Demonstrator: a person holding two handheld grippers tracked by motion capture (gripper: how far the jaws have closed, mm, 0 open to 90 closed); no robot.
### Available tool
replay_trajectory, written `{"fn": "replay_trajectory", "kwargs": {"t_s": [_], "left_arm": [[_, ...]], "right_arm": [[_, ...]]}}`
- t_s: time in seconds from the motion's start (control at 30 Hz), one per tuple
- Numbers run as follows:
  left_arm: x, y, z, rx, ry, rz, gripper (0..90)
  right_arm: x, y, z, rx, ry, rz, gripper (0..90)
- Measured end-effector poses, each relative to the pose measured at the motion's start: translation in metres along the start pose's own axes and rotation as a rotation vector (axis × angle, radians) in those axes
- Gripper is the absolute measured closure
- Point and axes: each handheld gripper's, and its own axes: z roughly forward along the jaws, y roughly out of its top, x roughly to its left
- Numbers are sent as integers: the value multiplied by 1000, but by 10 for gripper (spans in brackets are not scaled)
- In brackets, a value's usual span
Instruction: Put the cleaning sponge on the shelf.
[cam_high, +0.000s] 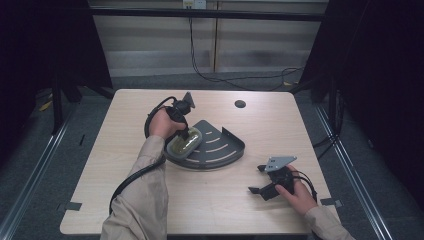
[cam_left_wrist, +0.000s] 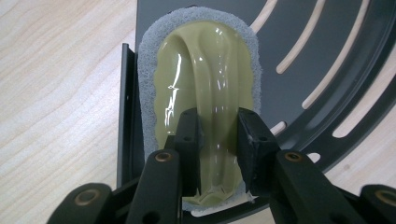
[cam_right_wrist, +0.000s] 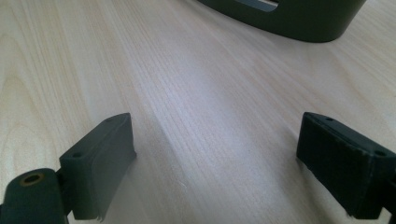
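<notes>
A dark grey quarter-round corner shelf (cam_high: 225, 147) with slots lies on the table's middle. On its left part rests a sponge scrubber (cam_high: 183, 142) with a glossy olive plastic grip and a grey pad. My left gripper (cam_high: 186, 134) is shut on the ridge of that grip; in the left gripper view both jaws press the scrubber (cam_left_wrist: 205, 84) from either side, over the shelf (cam_left_wrist: 327, 56). My right gripper (cam_high: 260, 180) rests open on the bare wood near the right front, its fingers (cam_right_wrist: 100, 154) wide apart, the shelf's wall (cam_right_wrist: 299, 23) farther ahead.
The light wooden table (cam_high: 125, 190) has a round cable hole (cam_high: 240, 104) at the back. Black cables trail from both grippers. Dark curtains and metal rails flank the table.
</notes>
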Motion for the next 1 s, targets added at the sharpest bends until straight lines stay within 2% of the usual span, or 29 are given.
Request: {"fn": "replay_trajectory", "kwargs": {"t_s": [0.2,0.73,1.0], "left_arm": [[2,-3,3,0,-2,-13,715],[6,-6,6,10,3,-14,713],[7,-7,5,-2,10,-20,689]], "right_arm": [[0,0,0,0,0,-1,106],[0,0,0,0,0,-1,106],[0,0,0,0,0,0,106]]}}
